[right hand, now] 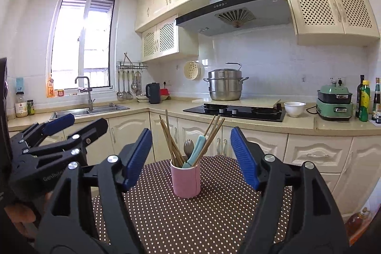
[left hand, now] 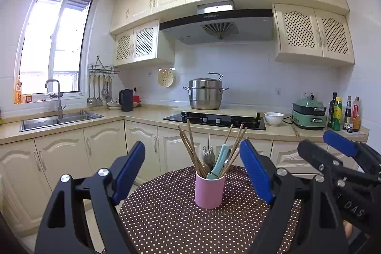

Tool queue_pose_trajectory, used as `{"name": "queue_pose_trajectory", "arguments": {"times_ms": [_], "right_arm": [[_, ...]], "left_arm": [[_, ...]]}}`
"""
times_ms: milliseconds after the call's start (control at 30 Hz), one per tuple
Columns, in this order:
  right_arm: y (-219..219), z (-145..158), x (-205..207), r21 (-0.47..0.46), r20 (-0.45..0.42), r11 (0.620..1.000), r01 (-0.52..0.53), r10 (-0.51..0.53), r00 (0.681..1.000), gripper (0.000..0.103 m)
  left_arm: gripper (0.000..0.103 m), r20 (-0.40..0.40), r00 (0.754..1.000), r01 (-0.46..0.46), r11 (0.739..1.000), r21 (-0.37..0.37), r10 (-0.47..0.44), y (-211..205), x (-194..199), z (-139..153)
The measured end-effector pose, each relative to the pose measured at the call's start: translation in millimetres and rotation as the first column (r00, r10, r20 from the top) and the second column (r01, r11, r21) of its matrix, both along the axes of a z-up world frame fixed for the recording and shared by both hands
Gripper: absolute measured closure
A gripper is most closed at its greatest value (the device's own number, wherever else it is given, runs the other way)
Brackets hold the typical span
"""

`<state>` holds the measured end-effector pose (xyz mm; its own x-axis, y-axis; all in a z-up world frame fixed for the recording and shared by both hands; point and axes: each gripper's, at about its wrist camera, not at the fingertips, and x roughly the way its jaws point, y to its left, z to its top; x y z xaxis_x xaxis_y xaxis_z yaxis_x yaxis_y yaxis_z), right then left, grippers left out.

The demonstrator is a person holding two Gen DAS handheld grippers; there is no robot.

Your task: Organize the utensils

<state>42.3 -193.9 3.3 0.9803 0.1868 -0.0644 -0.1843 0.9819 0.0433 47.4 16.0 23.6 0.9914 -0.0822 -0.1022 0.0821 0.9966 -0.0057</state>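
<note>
Pink cup (left hand: 209, 189): standing upright on dotted table (left hand: 166, 218), holding chopsticks (left hand: 190, 149), spoons.
Left gripper (left hand: 195, 170): gaping wide, gripping nothing.
Right gripper (right hand: 190, 156): hanging wide, empty.

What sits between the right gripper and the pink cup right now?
Nothing: in the right wrist view only bare dotted tablecloth separates the open right gripper from the pink cup.

Pink cup (left hand: 209, 191), brown white-dotted tablecloth (left hand: 166, 218), teal handles (left hand: 220, 162), blue fingers (left hand: 256, 170).
</note>
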Motion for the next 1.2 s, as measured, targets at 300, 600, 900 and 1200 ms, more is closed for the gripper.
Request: {"name": "queue_pose_trajectory", "arguments": {"times_ms": [300,600,900,1200], "right_arm": [[-0.2,-4.6,-30.8,0.014,-0.036,1.000,0.015,-0.014,0.999,0.028],[3.6,-0.9,-47.3,0.009,-0.018,1.000,0.014,-0.014,1.000,0.025],[6.0,-1.2,-53.4,0.002,-0.017,1.000,0.011,-0.011,1.000,0.025],[5.5,-2.2,-54.6,-0.007,-0.023,1.000,0.005,-0.005,1.000,0.025]], "left_arm": [[0.020,0.002,1.000,-0.007,0.999,0.035,0.007,1.4,-37.1,4.1],[0.016,0.019,1.000,0.002,0.999,0.039,-0.002,-0.6,-56.7,4.6],[0.016,0.020,1.000,-0.008,0.999,0.033,0.007,1.2,-63.2,5.4],[0.016,0.013,1.000,-0.008,1.000,0.025,0.007,3.3,-63.3,3.5]]}}
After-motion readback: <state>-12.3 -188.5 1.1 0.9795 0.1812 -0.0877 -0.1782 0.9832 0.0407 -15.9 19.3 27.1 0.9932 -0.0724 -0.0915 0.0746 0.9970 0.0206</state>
